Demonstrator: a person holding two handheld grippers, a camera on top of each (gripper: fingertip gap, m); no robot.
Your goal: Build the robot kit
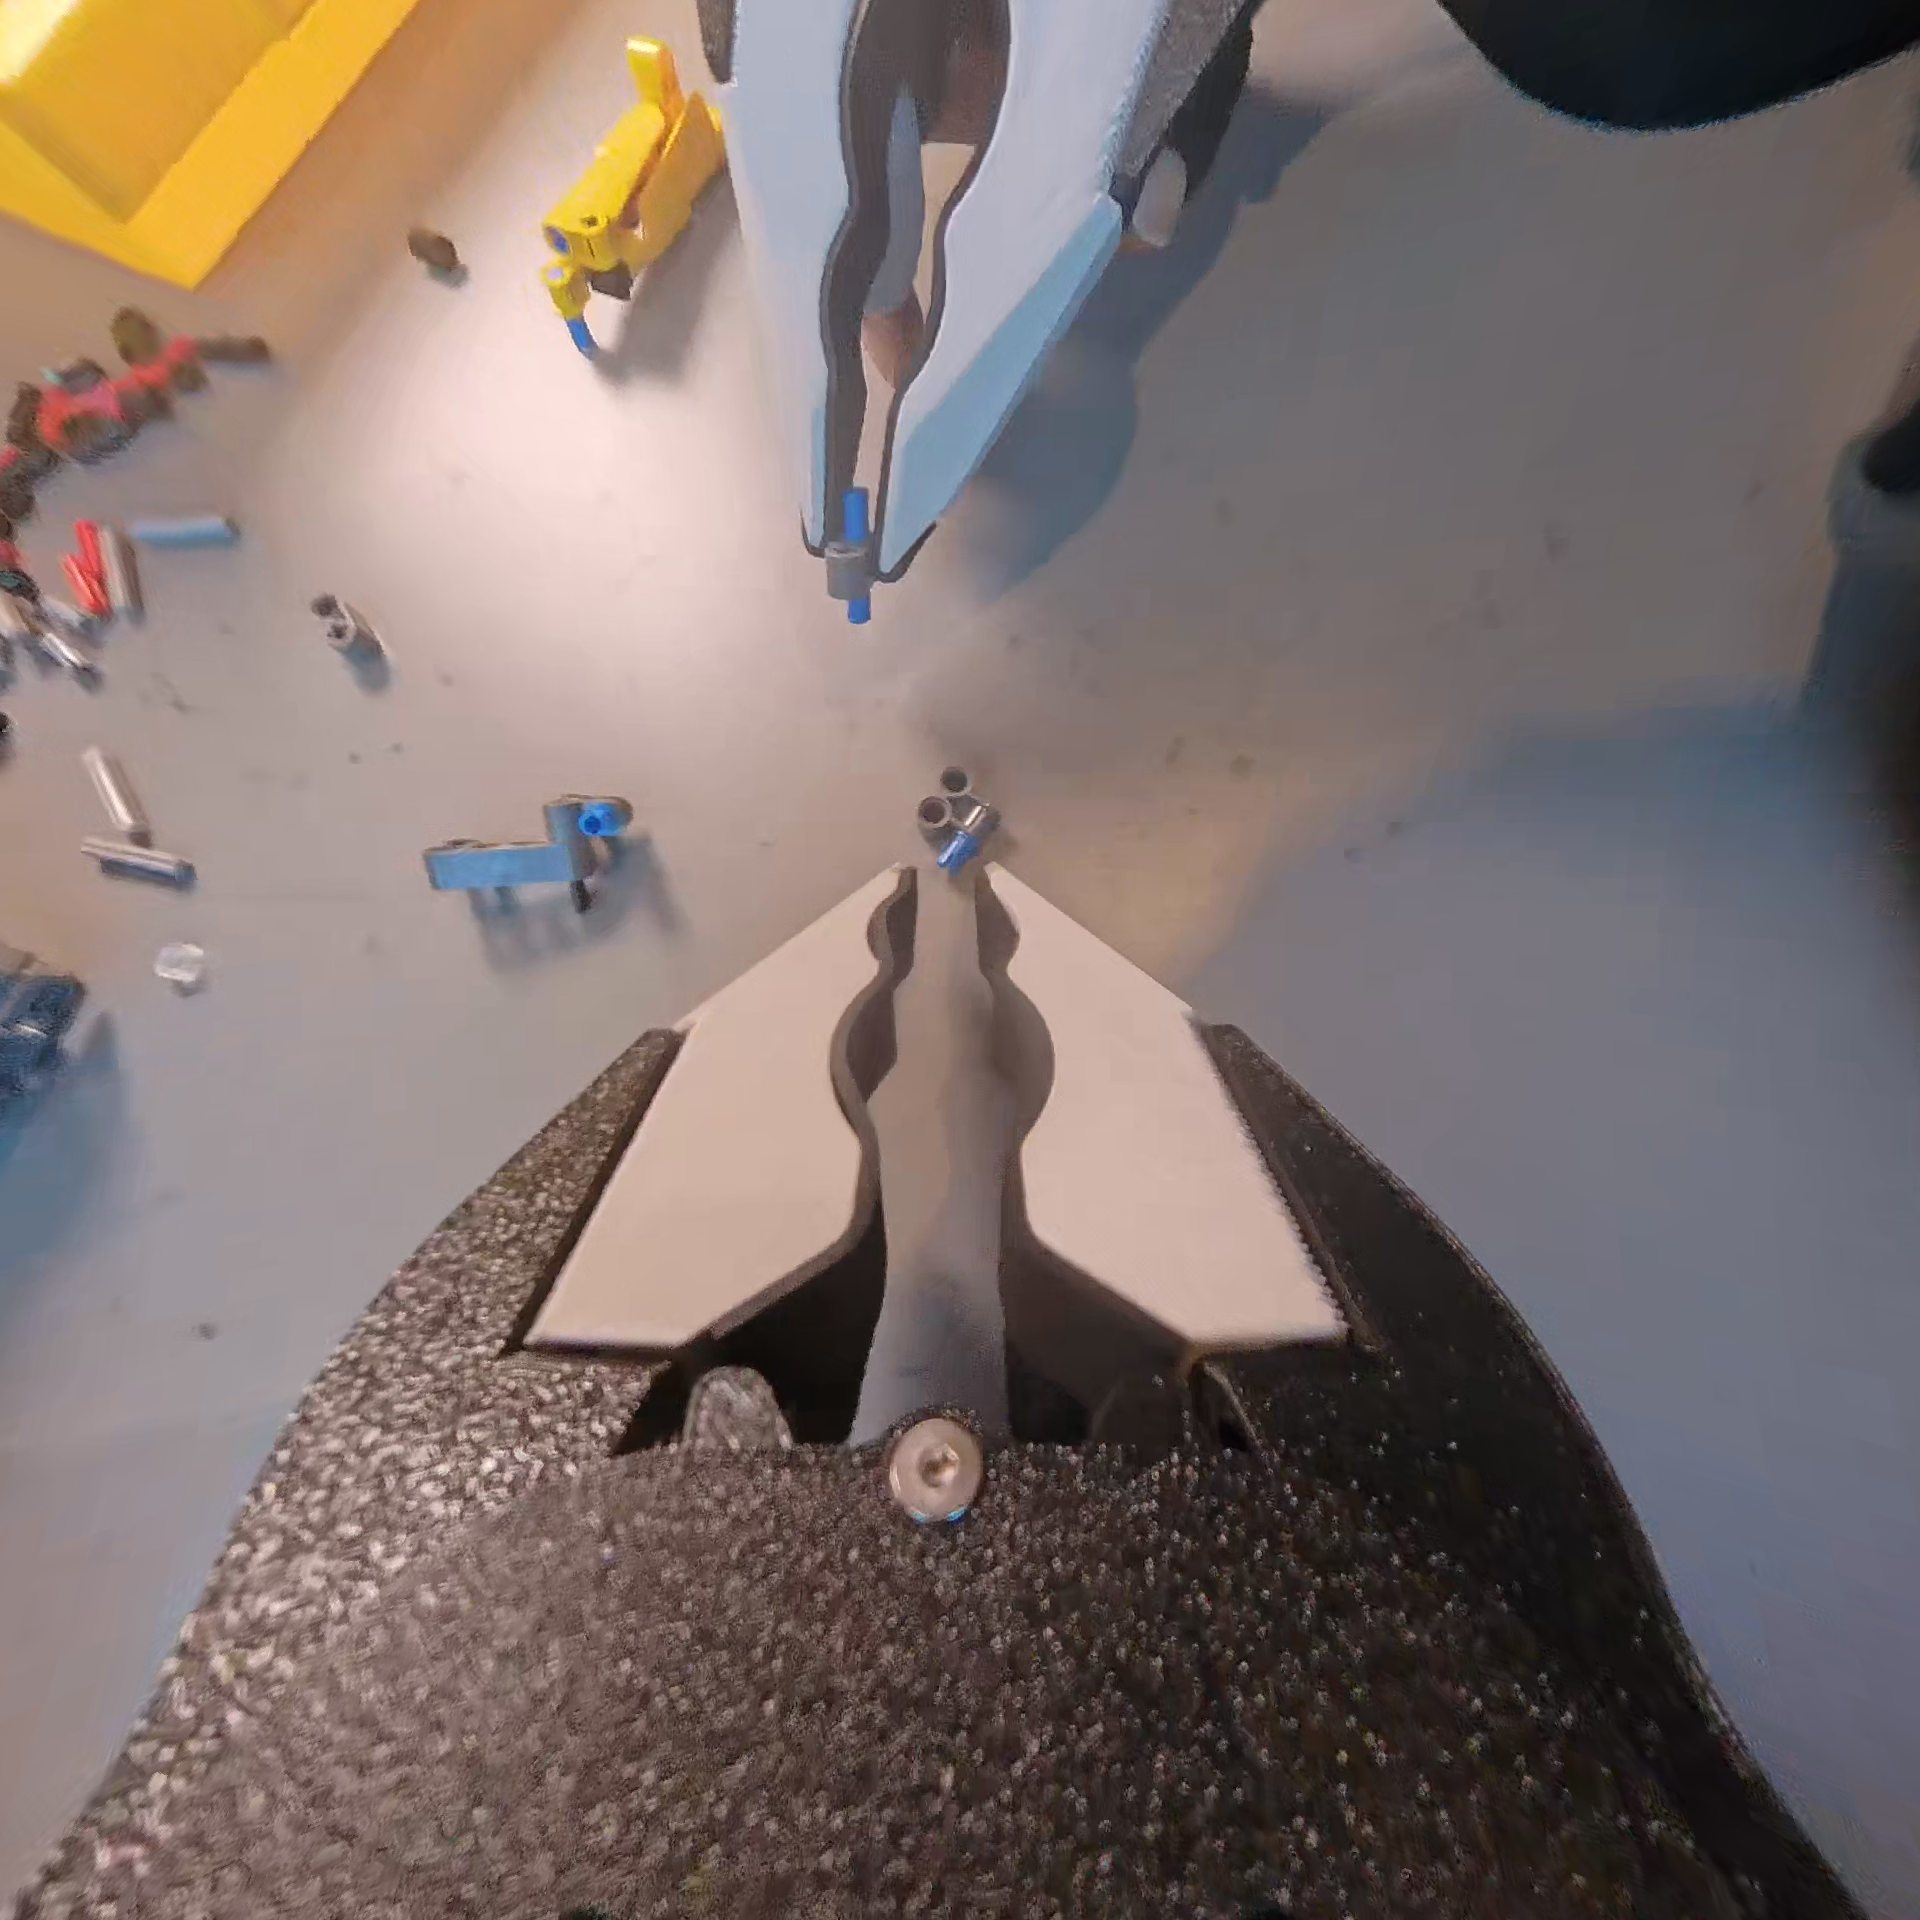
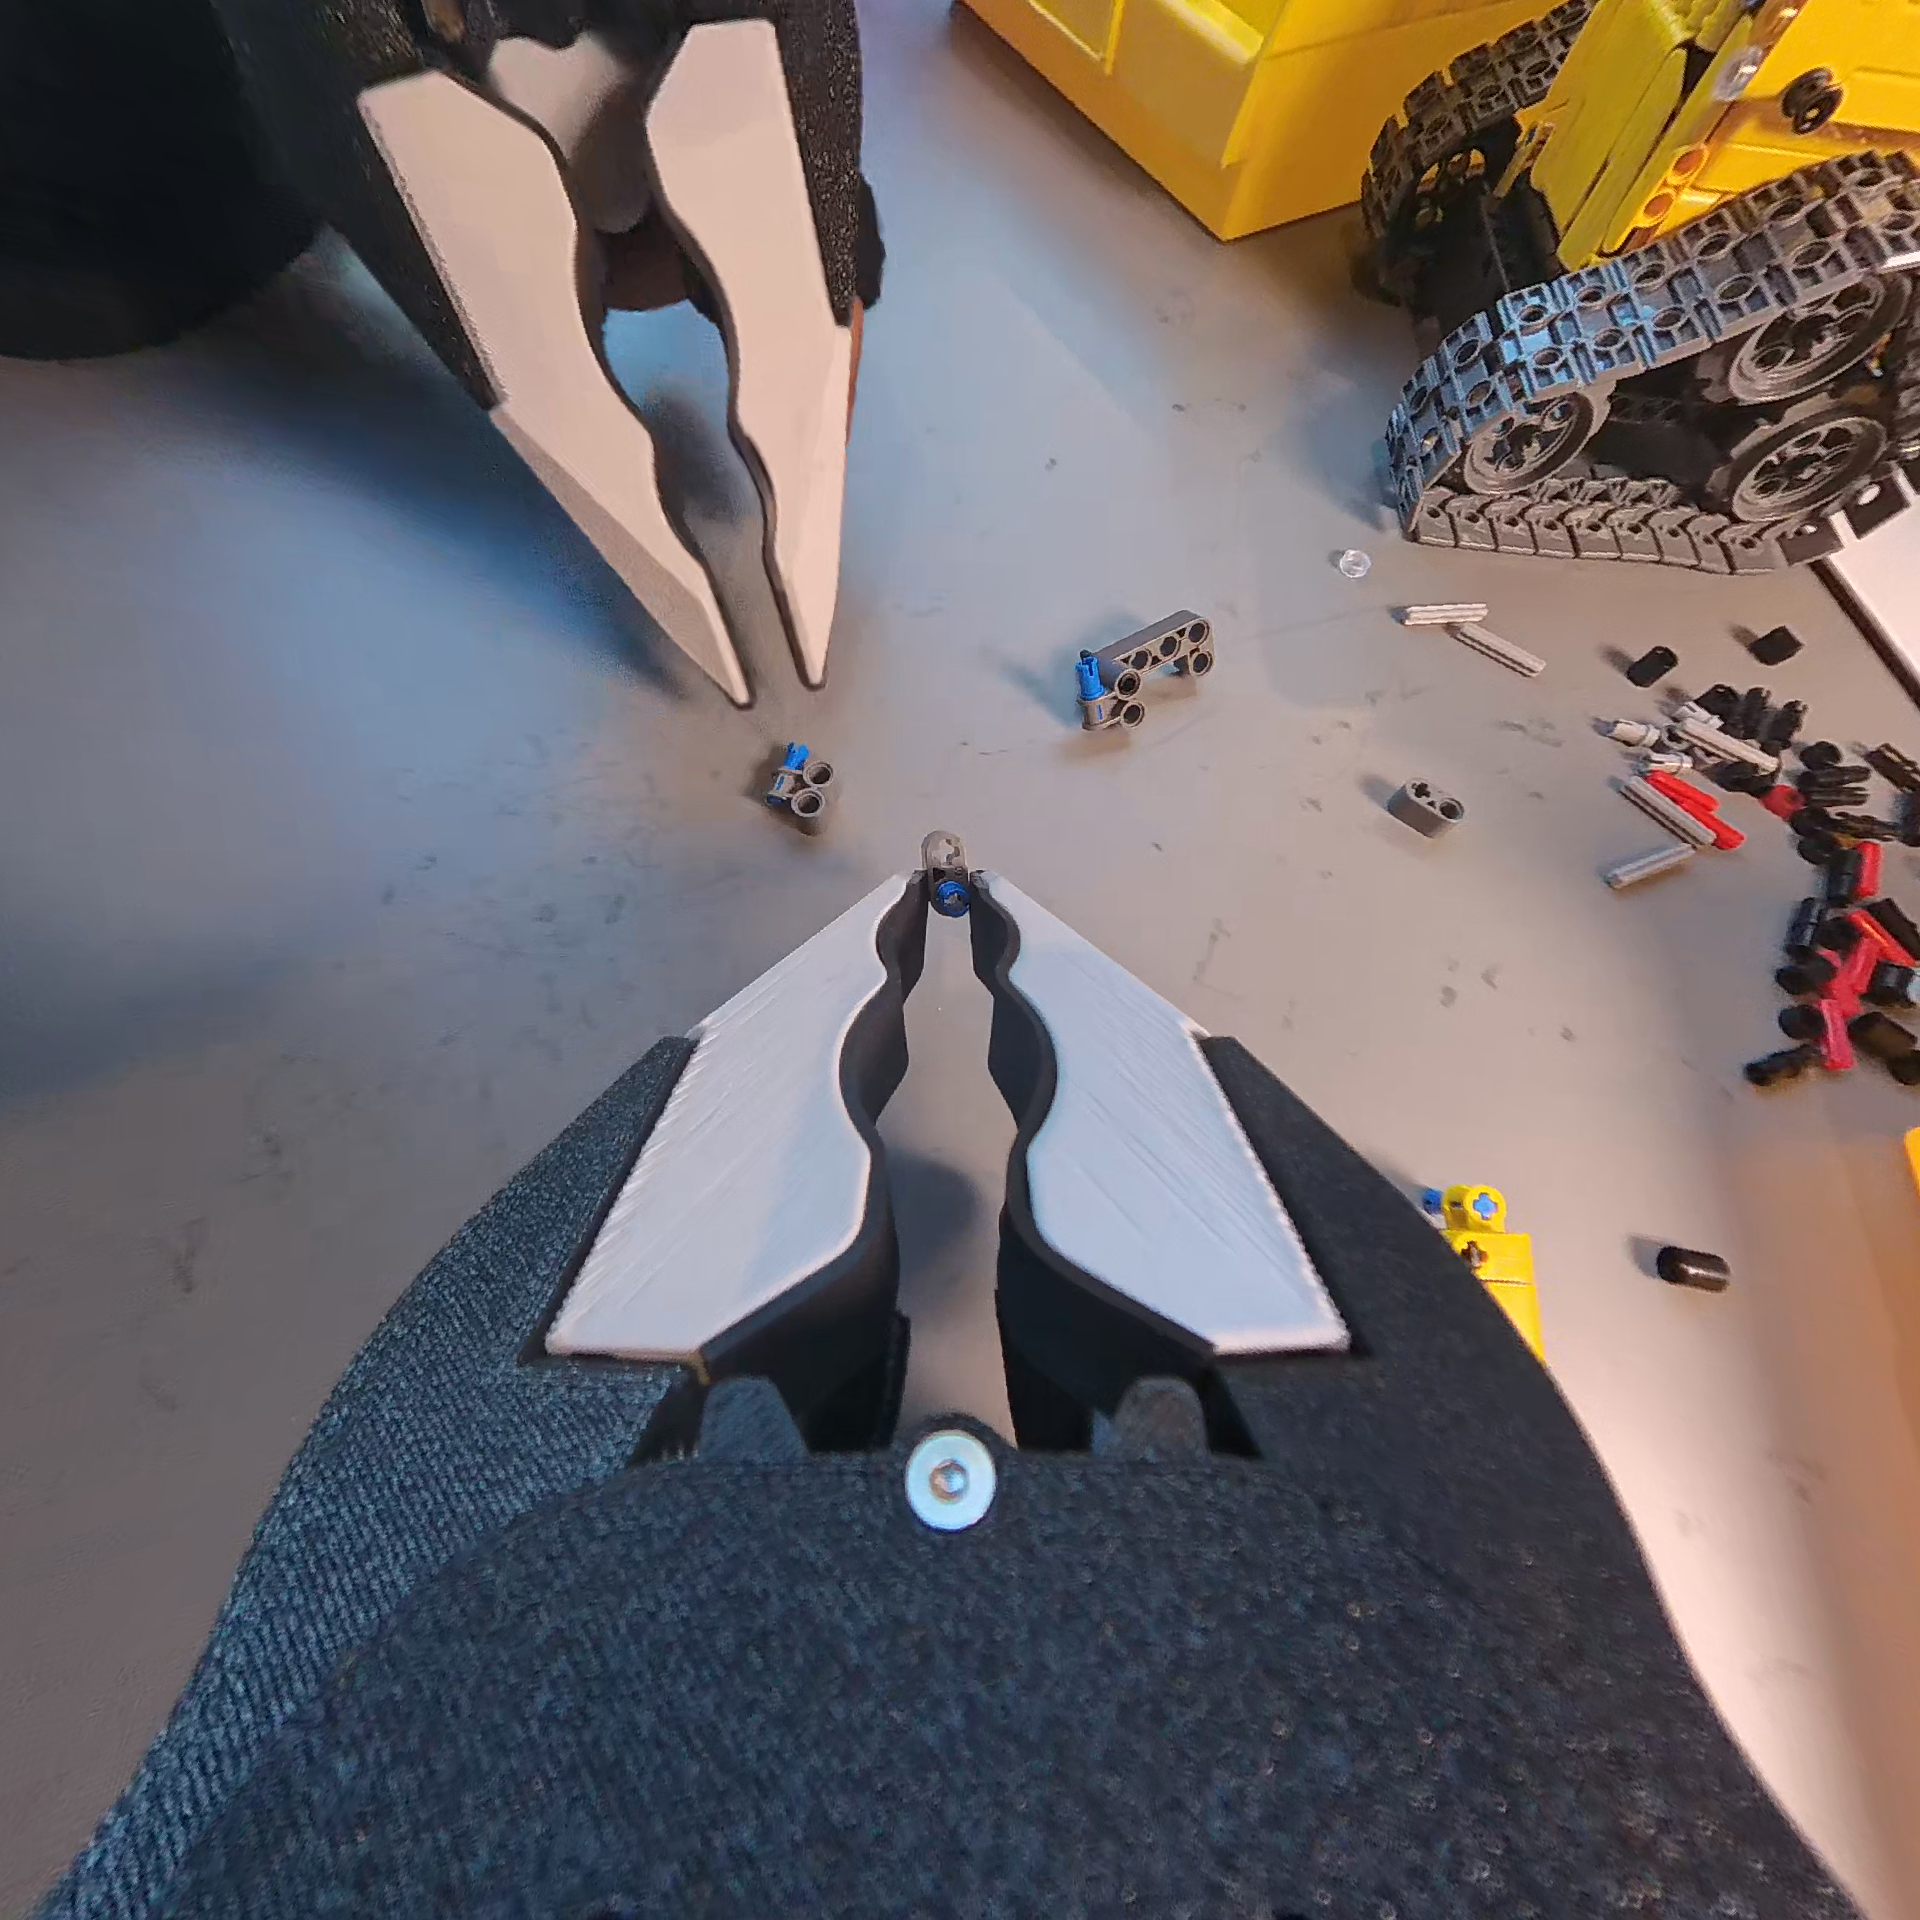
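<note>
Right gripper (image 2: 948, 883) pinches a small grey connector with a blue pin (image 2: 947, 891) through it, clamped right at the fingertips, held above the grey tabletop (image 2: 364, 935). From the left wrist view the same part (image 1: 852, 566) hangs at the tips of the right gripper (image 1: 862, 551), pin sticking out both ends.

Left gripper (image 1: 948, 871) holds nothing; fingers sit slightly apart with a narrow gap. Just ahead of its tips, lying on the table, is a second grey connector with a blue pin (image 1: 958, 823) (two round holes facing up). In the right wrist view that piece (image 2: 800, 784) sits just below the left gripper (image 2: 777, 686) tips, not touching.

Fingers on both: pale grey printed plastic, wavy black inner pads, bodies in rough black speckled material.

Further out: an L-shaped grey beam with a blue pin (image 2: 1143, 665), standing on the table. A short grey block with two holes (image 2: 1425, 805). A small clear round stud (image 2: 1351, 563). A loose heap of black, red and grey pins and axles (image 2: 1808, 831), not in any container. A yellow cylinder part (image 2: 1491, 1262) by the right gripper's body. A yellow tracked vehicle model (image 2: 1662, 343) with grey link treads, and a yellow open box (image 2: 1195, 104) behind it (contents can't be seen).
</note>
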